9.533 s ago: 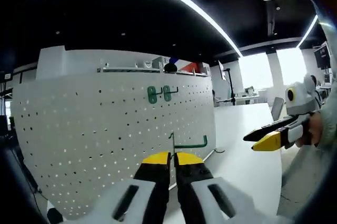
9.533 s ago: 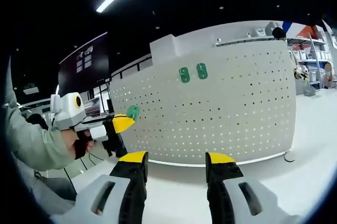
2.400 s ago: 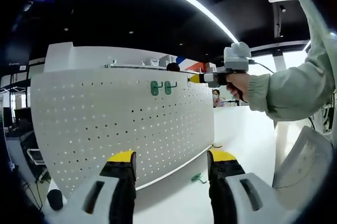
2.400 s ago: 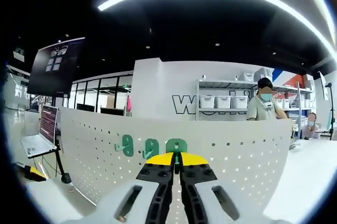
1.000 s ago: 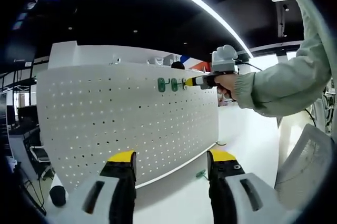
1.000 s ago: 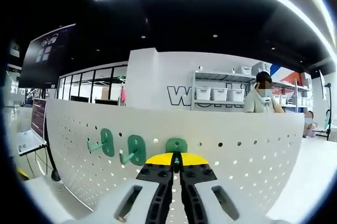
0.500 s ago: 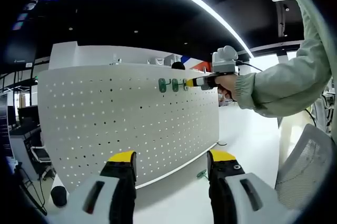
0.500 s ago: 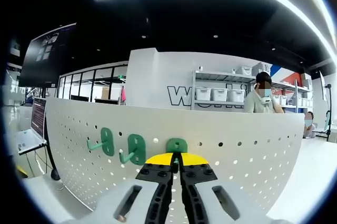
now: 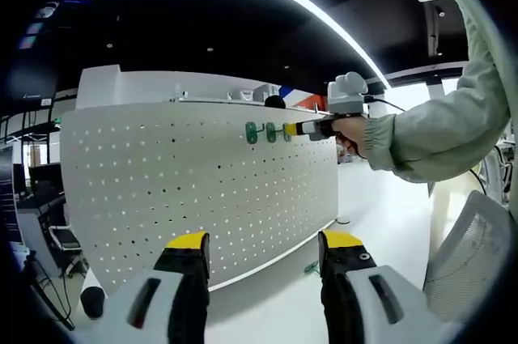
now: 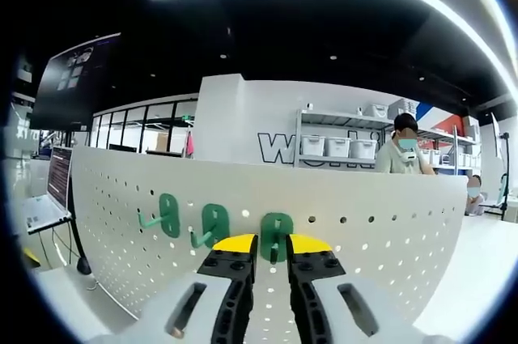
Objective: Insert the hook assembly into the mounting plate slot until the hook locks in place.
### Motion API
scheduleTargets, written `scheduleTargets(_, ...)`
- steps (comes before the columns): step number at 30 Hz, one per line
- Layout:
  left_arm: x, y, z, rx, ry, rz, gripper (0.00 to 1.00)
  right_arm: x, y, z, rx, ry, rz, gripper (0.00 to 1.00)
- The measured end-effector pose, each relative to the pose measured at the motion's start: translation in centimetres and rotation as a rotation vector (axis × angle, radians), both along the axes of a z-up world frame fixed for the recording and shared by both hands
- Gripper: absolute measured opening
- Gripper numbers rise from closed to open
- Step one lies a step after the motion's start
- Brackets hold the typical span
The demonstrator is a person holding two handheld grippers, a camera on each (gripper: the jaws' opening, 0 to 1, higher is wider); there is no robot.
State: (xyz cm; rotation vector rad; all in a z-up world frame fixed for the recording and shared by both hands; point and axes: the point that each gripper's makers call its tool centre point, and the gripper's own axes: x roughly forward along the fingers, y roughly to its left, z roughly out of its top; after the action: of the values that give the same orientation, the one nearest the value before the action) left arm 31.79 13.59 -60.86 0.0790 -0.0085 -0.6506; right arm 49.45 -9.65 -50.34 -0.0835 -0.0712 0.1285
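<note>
The white pegboard mounting plate stands upright on the table, with three green hooks in a row near its top edge. My right gripper, held by a hand, is at the rightmost of them. In the right gripper view that third green hook sits on the pegboard, and my right gripper has its jaws a little apart on either side of the hook's arm. Two more hooks hang to its left. My left gripper stands open and holds nothing, low in front of the board.
A loose green hook lies on the white table by the board's foot. A person stands behind the board near shelves of bins. A laptop sits at the far left.
My right gripper's jaws, shut on the third hook half a second ago, have parted a little; the hook stays on the board. The left gripper has barely moved.
</note>
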Motion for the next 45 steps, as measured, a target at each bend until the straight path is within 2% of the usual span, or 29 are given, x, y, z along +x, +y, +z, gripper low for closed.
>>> scheduleTargets(11, -0.2, -0.3, 0.2, -0.002, -0.003, -0.005, 0.56, -1.8, -0.3, -1.1, 0.006, 0.008, 0.001, 0.23)
scheduleTargets(14, -0.3, -0.3, 0.2, -0.003, -0.003, -0.005, 0.56, -2.4, -0.1, -2.1, 0.0, 0.021, 0.004, 0.29)
scheduleTargets(27, -1.1, -0.4, 0.3, -0.003, -0.004, -0.002, 0.56, -5.5, 0.9, -6.2, 0.006, 0.105, 0.055, 0.34)
scheduleTargets(31, -1.2, -0.5, 0.4, -0.003, -0.004, -0.001, 0.56, -6.4, 1.2, -6.7, 0.0, 0.118, 0.072, 0.34)
scheduleTargets(37, -1.4, -0.6, 0.5, 0.002, -0.009, 0.002, 0.56, -8.6, 2.3, -7.3, 0.014, 0.13, 0.12, 0.36)
scheduleTargets(40, -1.6, -0.7, 0.6, 0.004, -0.01, 0.0, 0.56, -10.2, 3.5, -9.0, -0.016, 0.167, 0.166, 0.36)
scheduleTargets(45, -1.8, -0.8, 0.7, 0.009, -0.011, -0.001, 0.55, -12.6, 4.8, -11.2, -0.02, 0.213, 0.212, 0.36)
